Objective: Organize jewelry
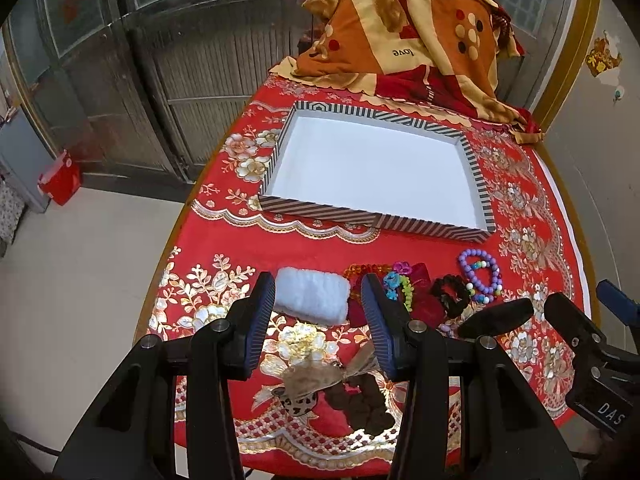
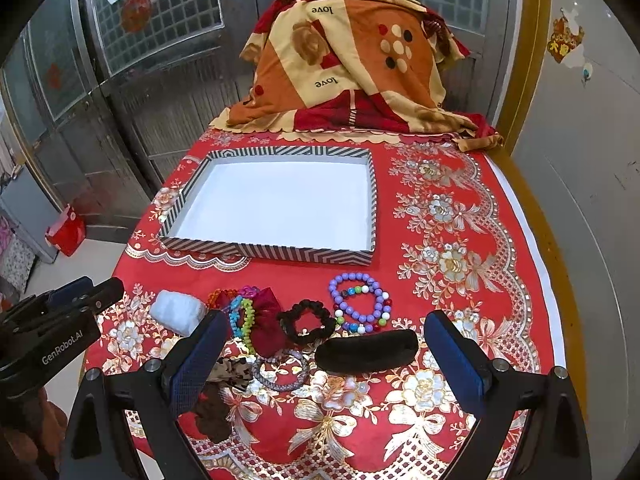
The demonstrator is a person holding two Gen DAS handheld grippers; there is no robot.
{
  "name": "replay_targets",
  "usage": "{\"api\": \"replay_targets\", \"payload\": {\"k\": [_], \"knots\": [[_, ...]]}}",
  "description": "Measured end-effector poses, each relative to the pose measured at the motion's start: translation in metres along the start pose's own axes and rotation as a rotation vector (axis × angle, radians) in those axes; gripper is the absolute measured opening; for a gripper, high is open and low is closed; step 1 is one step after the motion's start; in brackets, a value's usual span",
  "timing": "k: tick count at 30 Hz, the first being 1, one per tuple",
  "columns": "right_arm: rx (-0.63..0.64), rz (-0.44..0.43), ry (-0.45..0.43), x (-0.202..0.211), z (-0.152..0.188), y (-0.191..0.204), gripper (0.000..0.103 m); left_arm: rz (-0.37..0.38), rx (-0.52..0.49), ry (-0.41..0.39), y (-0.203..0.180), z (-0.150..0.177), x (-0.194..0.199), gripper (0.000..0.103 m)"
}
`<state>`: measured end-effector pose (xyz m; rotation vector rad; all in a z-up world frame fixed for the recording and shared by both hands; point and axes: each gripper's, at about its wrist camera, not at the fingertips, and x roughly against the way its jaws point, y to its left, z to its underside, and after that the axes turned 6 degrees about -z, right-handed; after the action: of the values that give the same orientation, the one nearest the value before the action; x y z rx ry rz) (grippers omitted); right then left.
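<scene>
The shallow striped cardboard tray with a white floor sits empty on the red floral-clothed surface, and every piece lies in a row just in front of its near wall. The purple beaded bracelets look light, hard and likely to roll, so pinch across one strand of beads. The black scrunchie and white fluffy scrunchie should squash softly; take a bunched edge. The left hand-held gripper hangs with jaws apart above the white one, holding nothing; the right hand-held gripper is likewise spread and empty, over the black oblong hair clip.
</scene>
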<state>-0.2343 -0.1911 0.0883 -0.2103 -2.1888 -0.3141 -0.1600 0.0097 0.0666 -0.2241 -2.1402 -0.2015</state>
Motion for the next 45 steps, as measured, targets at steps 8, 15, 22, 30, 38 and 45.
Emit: {"api": "replay_targets", "payload": {"k": [8, 15, 22, 30, 38, 45], "knots": [[-0.003, -0.003, 0.007, -0.003, 0.001, -0.002, 0.098, -0.001, 0.0, 0.001, -0.001, 0.0, 0.0, 0.044], [0.004, -0.012, 0.021, -0.009, 0.003, -0.001, 0.098, -0.001, 0.0, 0.006, -0.002, 0.002, -0.002, 0.044], [0.001, -0.019, 0.015, -0.007, 0.002, -0.001, 0.098, -0.004, 0.005, 0.009, -0.003, 0.005, -0.003, 0.044], [-0.002, -0.019, 0.021, -0.009, 0.0, -0.001, 0.098, -0.001, 0.001, 0.012, -0.003, 0.006, -0.003, 0.044], [-0.001, -0.016, 0.02, -0.009, 0.001, 0.0, 0.098, 0.001, 0.001, 0.019, -0.003, 0.003, -0.005, 0.044], [0.0, -0.02, 0.034, -0.016, 0.001, 0.001, 0.098, -0.003, 0.001, 0.021, -0.003, 0.004, -0.007, 0.044]]}}
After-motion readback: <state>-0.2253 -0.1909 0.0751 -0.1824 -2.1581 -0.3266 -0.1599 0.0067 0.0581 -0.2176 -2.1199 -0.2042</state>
